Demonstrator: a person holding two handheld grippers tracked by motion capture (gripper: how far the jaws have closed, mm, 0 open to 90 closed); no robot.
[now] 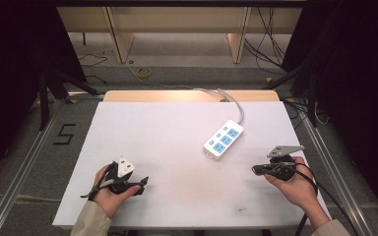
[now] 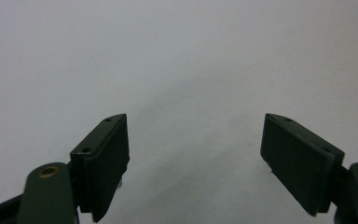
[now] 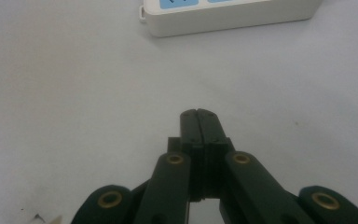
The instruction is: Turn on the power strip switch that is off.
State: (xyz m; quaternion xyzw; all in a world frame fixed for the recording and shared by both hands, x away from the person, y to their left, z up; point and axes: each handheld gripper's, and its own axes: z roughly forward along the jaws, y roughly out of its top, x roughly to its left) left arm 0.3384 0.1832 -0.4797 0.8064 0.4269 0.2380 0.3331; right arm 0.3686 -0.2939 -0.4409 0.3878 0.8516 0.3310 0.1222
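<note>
White tabletop (image 1: 167,147) fills most of the high view, pale wood edge at the far side, dark frame and grey floor w/ loose cables beyond. On the sheet, right of centre: white power strip (image 1: 223,139) w/ blue socket faces, lying diagonal, its grey cord (image 1: 235,102) running off the far edge. Both forearms come in from the near edge, hands resting low on the table.

Left gripper (image 1: 140,183) sits near-left, well apart from the strip; in the left gripper view its jaws stand wide apart, nothing between them, bare sheet ahead. Right gripper (image 1: 256,169) sits near-right, closer to the strip; the right gripper view has its jaws pressed together, empty, w/ the strip's near end (image 3: 223,14) ahead but not touching.

Judgement: start pose, approach not yet begun. Strip looks like the target, right gripper better placed. Next move prob. needs that gripper to part its jaws, then advance to the strip's near end, squared to its width.
</note>
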